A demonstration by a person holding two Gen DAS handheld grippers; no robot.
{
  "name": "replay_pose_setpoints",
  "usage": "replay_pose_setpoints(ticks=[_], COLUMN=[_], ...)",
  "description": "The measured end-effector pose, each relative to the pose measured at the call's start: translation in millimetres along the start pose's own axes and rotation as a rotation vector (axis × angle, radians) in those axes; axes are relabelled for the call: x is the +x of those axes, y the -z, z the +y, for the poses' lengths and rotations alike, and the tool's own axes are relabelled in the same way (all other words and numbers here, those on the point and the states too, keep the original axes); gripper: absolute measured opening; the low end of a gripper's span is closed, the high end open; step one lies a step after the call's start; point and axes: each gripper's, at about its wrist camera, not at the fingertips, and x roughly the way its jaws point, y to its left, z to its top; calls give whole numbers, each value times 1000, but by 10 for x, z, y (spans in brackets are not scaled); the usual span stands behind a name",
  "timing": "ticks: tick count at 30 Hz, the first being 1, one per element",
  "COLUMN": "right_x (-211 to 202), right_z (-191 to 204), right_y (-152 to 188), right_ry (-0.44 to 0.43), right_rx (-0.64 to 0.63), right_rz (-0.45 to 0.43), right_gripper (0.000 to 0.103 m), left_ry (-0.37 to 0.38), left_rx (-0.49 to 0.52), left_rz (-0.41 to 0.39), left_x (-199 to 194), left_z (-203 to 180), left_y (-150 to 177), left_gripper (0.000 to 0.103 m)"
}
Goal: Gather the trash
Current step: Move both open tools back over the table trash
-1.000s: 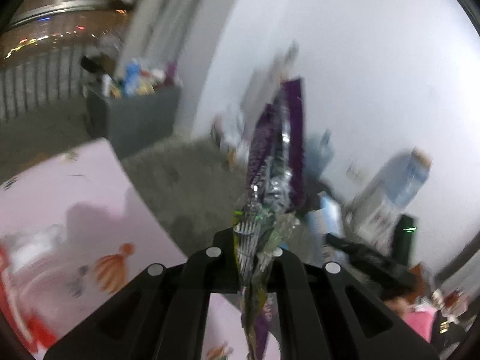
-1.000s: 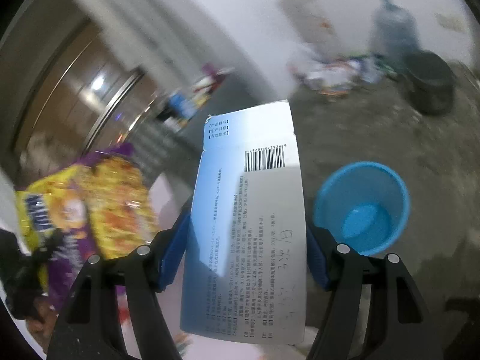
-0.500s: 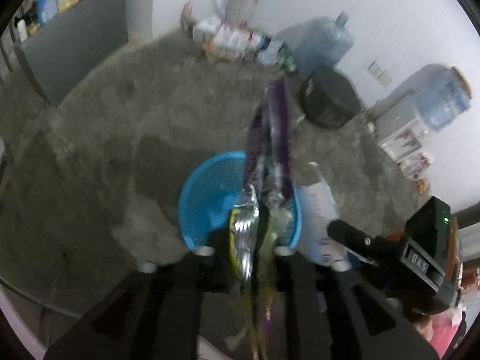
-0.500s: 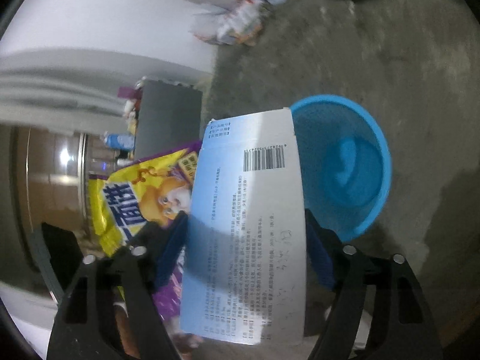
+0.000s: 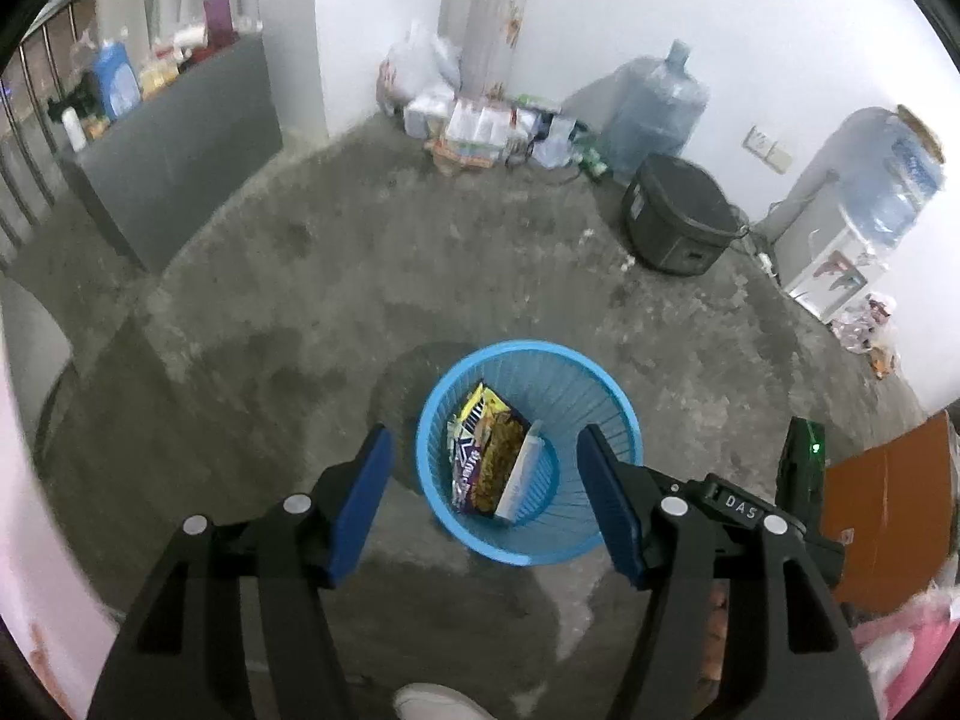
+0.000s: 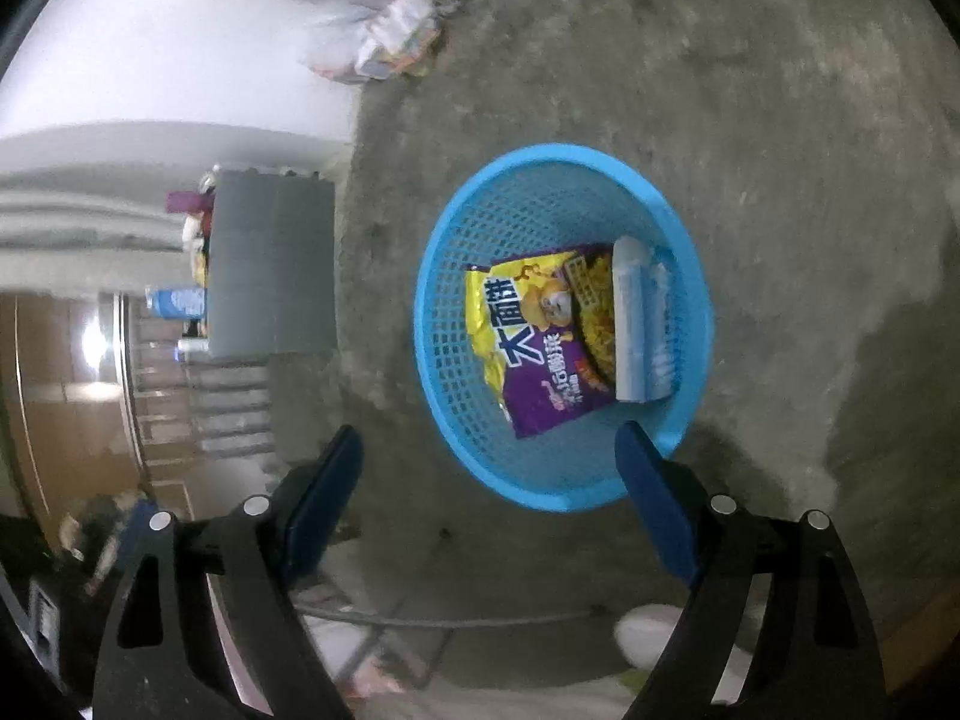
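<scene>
A blue mesh basket (image 5: 624, 420) stands on the concrete floor below both grippers. Inside it lie a yellow and purple snack bag (image 5: 480, 462) and a white and blue carton (image 5: 519, 474), which leans on edge against the basket wall. My left gripper (image 5: 485, 441) hangs over the basket; its jaws are opening and nothing is between them. In the right wrist view the same basket (image 6: 432, 324) holds the snack bag (image 6: 540, 348) and the carton (image 6: 636, 324). My right gripper (image 6: 489, 435) stands open above the basket's near rim, with nothing between its jaws.
A black round case (image 5: 678, 222), water jugs (image 5: 654, 108), a dispenser (image 5: 840, 264) and a pile of packets (image 5: 480, 126) line the far wall. A grey cabinet (image 5: 180, 138) is at the left, an orange board (image 5: 882, 510) at the right. A white shoe (image 5: 438, 702) shows below.
Both grippers swung down over the blue basket and opened. The snack bag left the left gripper and the carton left the right one; both now lie in the basket.
</scene>
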Motion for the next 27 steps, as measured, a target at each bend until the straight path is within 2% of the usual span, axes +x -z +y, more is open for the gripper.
replay_pose_setpoints(ticks=[2, 5, 9, 14, 19, 21, 23, 27], right_x=[-115, -255, -390, -406, -396, -392, -353, -240], right_z=[99, 339, 812, 1403, 2040, 2224, 2409, 2665], right_y=[67, 179, 479, 826, 1410, 1655, 1927, 2246], right_ry=[9, 10, -13, -80, -178, -212, -240, -267], right_rx=[-56, -173, -358, -550, -762, -835, -907, -974], right_rz=[-27, -57, -35, 6, 72, 97, 126, 181], right_gripper=[82, 82, 82, 82, 82, 82, 82, 77], left_ry=[8, -19, -74, -206, -377, -422, -455, -520], left_rx=[-1, 4, -19, -115, -207, -243, -265, -329], left_rz=[-43, -122, -226, -373, -497, -537, -559, -591], left_x=[-284, -805, -1447, -2274, -2982, -3230, -3391, -3610], left_z=[52, 170, 423, 917, 1401, 1588, 1715, 1985], left_y=[65, 273, 694, 1364, 2034, 2318, 2520, 2880], left_gripper=[62, 62, 62, 62, 62, 62, 62, 62])
